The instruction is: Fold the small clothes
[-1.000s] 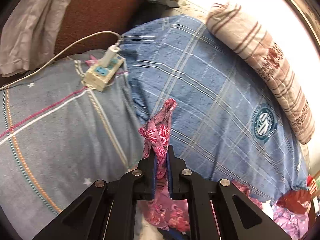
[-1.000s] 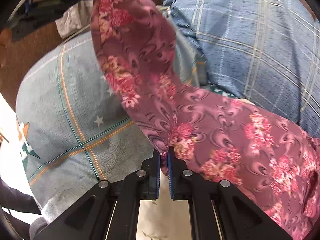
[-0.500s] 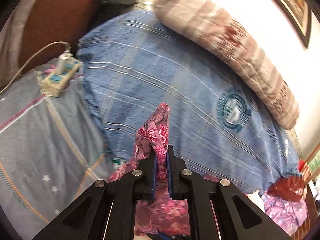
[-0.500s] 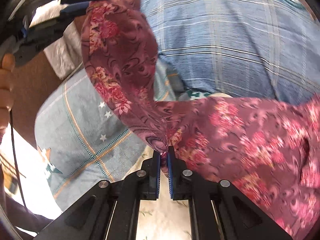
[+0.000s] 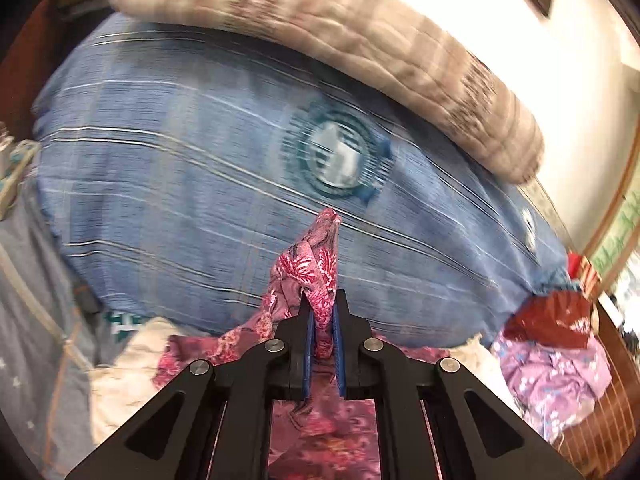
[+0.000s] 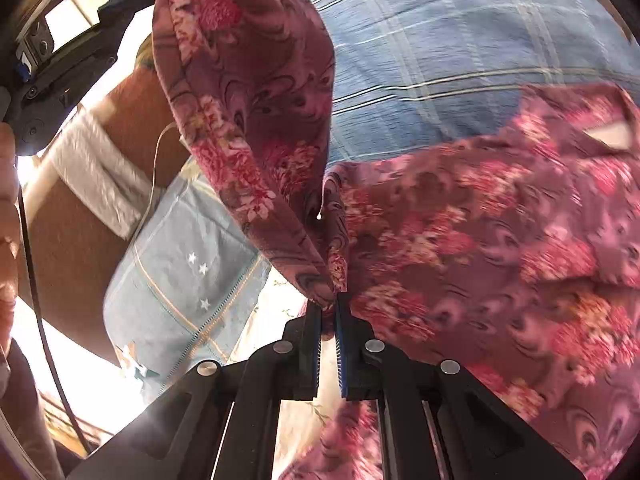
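Floral cloth in pink and maroon, the garment [image 6: 460, 248] to be folded, is nipped at two places: the right gripper [image 6: 328, 312] has its blue-padded jaws pressed together on a bunched edge at the very tips, and the left gripper [image 5: 323, 320] pinches another gathered corner that stands up in a peak between its jaws. My judgement is that holding two separate points lets the person lift the piece off the bed and stretch it between the hands, so that it hangs open and can be laid down flat or doubled over; in the right wrist view a band of the fabric rises from the pinch up towards the other tool at the top left, while the rest spreads out to the right. Below the left gripper more of the same cloth lies on a cream sheet [image 5: 120, 364]. Beyond it sits a blue checked pillow [image 5: 192, 184] with a round emblem, a grey starred pillow [image 6: 176, 280] to the left, and a striped bolster [image 5: 360, 40] farthest off. A heap of lilac and red clothes [image 5: 556, 356] waits at the right. Both views are smeared by motion, so the garment's outline, its type and its lower hem cannot be made out, and the tool bodies cover what lies nearest.
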Available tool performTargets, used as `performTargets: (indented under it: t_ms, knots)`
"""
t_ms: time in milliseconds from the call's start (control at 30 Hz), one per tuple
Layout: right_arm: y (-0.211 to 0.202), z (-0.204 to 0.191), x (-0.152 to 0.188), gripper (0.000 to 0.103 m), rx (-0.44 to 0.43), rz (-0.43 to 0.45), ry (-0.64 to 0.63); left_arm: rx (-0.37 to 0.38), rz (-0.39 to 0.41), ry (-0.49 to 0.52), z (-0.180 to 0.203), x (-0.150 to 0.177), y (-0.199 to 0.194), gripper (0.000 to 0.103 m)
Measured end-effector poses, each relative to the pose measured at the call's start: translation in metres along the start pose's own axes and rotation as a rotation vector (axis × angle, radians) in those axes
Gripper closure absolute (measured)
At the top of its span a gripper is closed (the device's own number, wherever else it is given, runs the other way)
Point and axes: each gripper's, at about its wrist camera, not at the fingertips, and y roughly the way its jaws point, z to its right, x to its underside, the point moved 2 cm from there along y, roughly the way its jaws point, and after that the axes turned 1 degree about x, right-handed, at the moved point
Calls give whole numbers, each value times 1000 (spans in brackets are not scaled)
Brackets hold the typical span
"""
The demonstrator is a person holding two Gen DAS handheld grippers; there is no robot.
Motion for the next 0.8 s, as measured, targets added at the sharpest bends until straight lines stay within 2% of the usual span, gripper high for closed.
performTargets:
  t_ms: [200, 267, 300, 333, 467, 700, 767, 800]
  knots:
    - [-29, 36, 2, 98, -3, 25, 90, 51, -73, 53, 46, 18, 57, 97]
    - [-40, 52, 4, 98, 21, 31, 130, 68, -116, 68, 61, 29, 84, 97]
    - [-45, 60, 6, 98, 23, 30, 157, 72, -130, 73, 66, 33, 93, 97]
    - [-49, 69, 9, 93, 14, 32, 193, 76, -154, 85, 73, 40, 108, 97]
    - [-64, 102, 23, 93, 10, 39, 300, 78, -246, 126, 97, 63, 163, 97]
    - [-128, 167, 44, 93, 197, 118, 435, 53, -361, 145, 117, 96, 248, 97]
    - [-148, 180, 44, 89, 241, 144, 445, 45, -395, 136, 117, 107, 272, 97]
    - [-156, 186, 42, 83, 263, 152, 448, 43, -419, 137, 117, 115, 283, 96]
